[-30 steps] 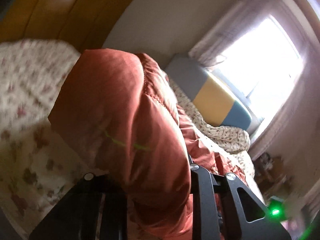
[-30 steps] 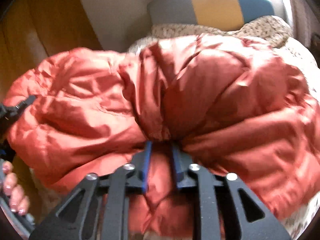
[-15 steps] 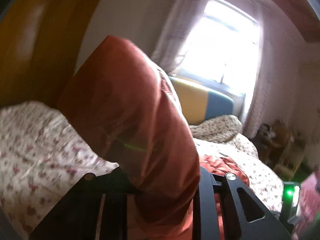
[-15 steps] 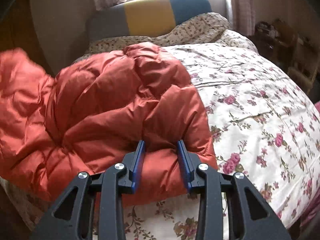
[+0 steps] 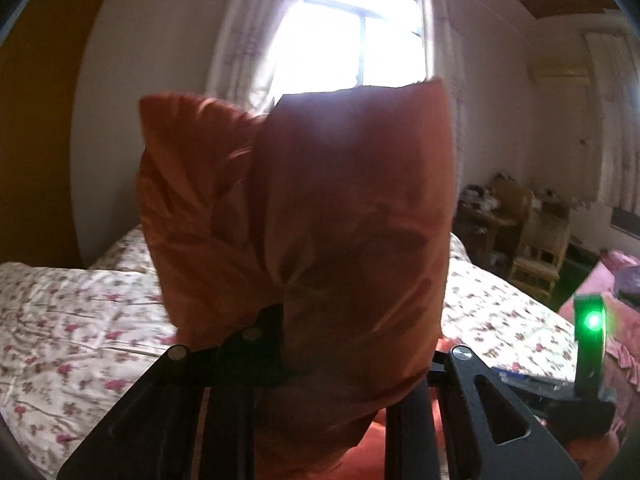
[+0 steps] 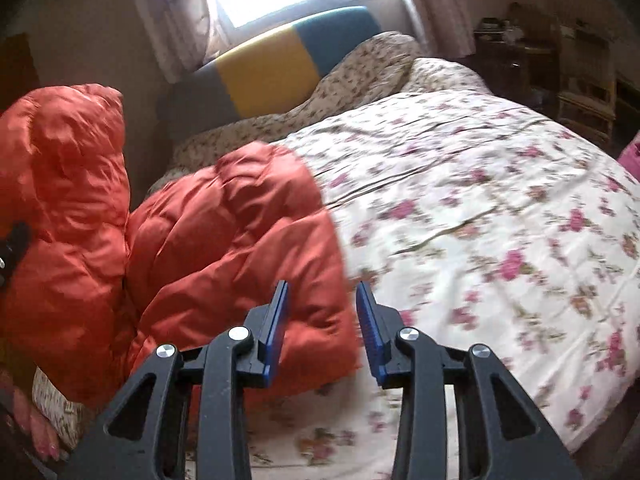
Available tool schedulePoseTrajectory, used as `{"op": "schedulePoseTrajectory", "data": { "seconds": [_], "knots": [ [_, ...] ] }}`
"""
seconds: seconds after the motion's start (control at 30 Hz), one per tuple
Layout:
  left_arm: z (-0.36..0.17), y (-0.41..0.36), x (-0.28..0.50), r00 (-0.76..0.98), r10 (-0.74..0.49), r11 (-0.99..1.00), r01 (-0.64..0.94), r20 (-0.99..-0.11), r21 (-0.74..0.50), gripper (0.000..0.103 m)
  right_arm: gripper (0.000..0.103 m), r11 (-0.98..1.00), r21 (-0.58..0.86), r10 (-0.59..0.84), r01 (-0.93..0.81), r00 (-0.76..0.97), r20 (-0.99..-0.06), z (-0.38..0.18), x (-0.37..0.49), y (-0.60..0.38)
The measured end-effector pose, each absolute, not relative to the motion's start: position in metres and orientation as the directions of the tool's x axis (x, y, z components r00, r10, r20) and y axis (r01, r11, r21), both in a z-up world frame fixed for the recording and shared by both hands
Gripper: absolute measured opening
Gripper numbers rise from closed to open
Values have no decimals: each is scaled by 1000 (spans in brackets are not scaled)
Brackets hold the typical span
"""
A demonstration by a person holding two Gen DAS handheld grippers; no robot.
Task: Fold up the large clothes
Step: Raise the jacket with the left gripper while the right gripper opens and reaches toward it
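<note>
An orange puffy down jacket (image 6: 224, 248) lies on the left part of a bed with a floral cover (image 6: 480, 208). One part of the jacket (image 5: 312, 220) is lifted upright in front of the left wrist camera. My left gripper (image 5: 320, 344) is shut on the jacket, its fingertips hidden by the fabric. In the right wrist view that raised part (image 6: 68, 184) stands at the far left. My right gripper (image 6: 322, 308) is open and empty, just above the jacket's near right edge, blue pads (image 6: 276, 320) apart.
A headboard cushion in grey, yellow and blue (image 6: 276, 64) stands at the far end under a bright window (image 5: 356, 40). Wooden furniture (image 5: 520, 232) stands to the right of the bed. A device with a green light (image 5: 592, 320) is at the right.
My right gripper has let go of the jacket, opened and drawn back to the right. My left gripper has lifted its part of the jacket higher and swung toward the window.
</note>
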State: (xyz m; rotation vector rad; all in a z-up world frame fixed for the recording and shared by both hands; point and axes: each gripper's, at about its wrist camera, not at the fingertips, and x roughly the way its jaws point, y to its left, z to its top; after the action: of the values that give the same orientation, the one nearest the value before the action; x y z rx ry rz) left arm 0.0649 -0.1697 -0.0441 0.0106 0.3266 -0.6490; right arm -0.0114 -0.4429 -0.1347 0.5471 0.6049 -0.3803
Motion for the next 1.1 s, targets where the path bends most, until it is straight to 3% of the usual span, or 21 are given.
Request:
{"op": "schedulePoseTrajectory", "data": {
  "seconds": [0.43,0.53,0.73,0.83,0.93,1.03,1.1],
  "knots": [
    [-124,-275,48,583,-627,616,777,-517,129,23,34,758,416,-193,503,781,-594,-121,-53,-451],
    [-137,-285,46,588,-617,595,784,-523,180,23,34,774,440,-163,456,814,-557,-109,-60,-446],
    [-135,-292,52,582,-616,597,785,-531,167,23,34,832,449,-75,327,867,-493,-85,-41,-435],
    [-128,-297,44,587,-613,595,783,-529,179,23,34,829,469,-32,305,863,-504,-82,-31,-433],
    [-128,-297,46,586,-616,594,784,-526,178,23,33,838,428,-36,338,818,-575,-88,-20,-434],
    [-129,-294,38,577,-622,581,794,-529,182,26,31,801,508,-5,316,852,-523,-79,-32,-439],
    [-130,-286,40,578,-620,581,793,-532,184,26,31,816,479,-23,324,845,-534,-70,-30,-437]
  ]
}}
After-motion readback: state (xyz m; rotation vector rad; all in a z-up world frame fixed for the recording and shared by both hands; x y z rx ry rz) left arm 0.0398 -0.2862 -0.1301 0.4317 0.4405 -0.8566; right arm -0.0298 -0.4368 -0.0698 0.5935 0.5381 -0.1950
